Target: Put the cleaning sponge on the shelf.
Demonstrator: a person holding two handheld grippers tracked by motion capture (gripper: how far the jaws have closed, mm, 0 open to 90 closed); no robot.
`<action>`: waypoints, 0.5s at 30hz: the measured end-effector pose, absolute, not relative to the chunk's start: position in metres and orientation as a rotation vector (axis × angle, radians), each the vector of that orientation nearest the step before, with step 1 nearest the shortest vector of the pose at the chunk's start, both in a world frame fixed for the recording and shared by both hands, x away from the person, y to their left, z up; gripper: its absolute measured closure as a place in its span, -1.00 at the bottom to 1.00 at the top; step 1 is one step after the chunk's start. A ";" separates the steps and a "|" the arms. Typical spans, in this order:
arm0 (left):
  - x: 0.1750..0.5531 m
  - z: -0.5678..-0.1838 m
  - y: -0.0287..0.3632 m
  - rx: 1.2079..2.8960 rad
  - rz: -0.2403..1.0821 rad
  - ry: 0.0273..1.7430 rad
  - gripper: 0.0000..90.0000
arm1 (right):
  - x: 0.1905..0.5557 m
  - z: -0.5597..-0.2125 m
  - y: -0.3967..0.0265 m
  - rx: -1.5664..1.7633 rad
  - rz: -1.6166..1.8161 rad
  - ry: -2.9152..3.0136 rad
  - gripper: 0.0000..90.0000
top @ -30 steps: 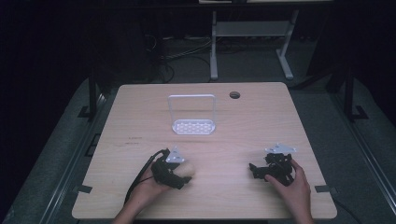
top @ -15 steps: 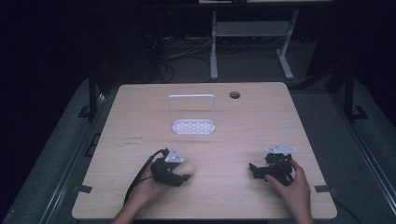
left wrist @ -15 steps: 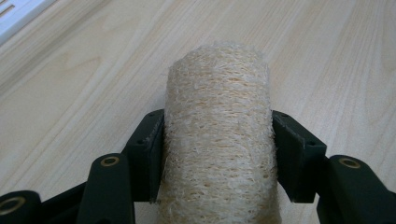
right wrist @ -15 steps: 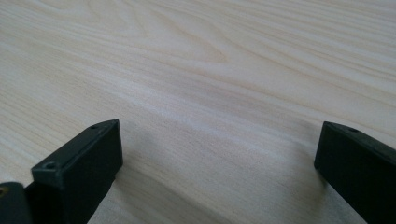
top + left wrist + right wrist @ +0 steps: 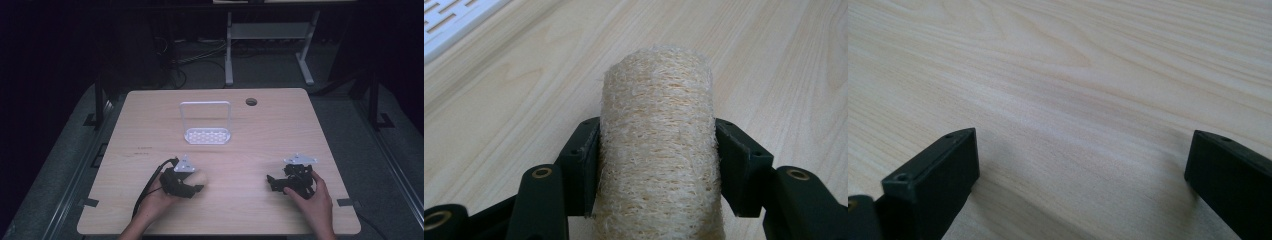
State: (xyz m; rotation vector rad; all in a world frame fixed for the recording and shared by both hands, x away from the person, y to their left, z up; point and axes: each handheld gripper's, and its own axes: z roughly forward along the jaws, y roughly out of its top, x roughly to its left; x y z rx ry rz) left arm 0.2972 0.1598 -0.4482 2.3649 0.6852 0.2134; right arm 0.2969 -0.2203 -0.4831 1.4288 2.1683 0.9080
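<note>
Loofah roll (image 5: 658, 145), pale and fibrous, lies on the tabletop (image 5: 260, 130) at the near left, clamped between the left gripper (image 5: 657, 165) fingers (image 5: 585, 165), which have just been closing onto its sides. At the near right the right gripper (image 5: 1083, 185) rests low over bare wood, its fingers (image 5: 938, 175) spread wide with nothing between them. A white rack (image 5: 206, 122) stands farther back, well apart from both.

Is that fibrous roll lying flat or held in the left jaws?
Held: the loofah roll sits between the left gripper jaws, both pads pressing its sides, just closed onto it.
</note>
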 end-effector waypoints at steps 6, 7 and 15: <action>0.300 -0.445 0.161 2.359 0.201 0.666 -0.08 | 0.297 -0.483 -0.220 1.428 0.908 2.169 -0.99; 0.300 -0.445 0.161 2.357 0.202 0.663 -0.08 | 0.297 -0.483 -0.220 1.428 0.908 2.169 -0.99; 0.306 -0.439 0.164 2.338 0.198 0.670 -0.08 | 0.297 -0.483 -0.220 1.426 0.906 2.170 -0.99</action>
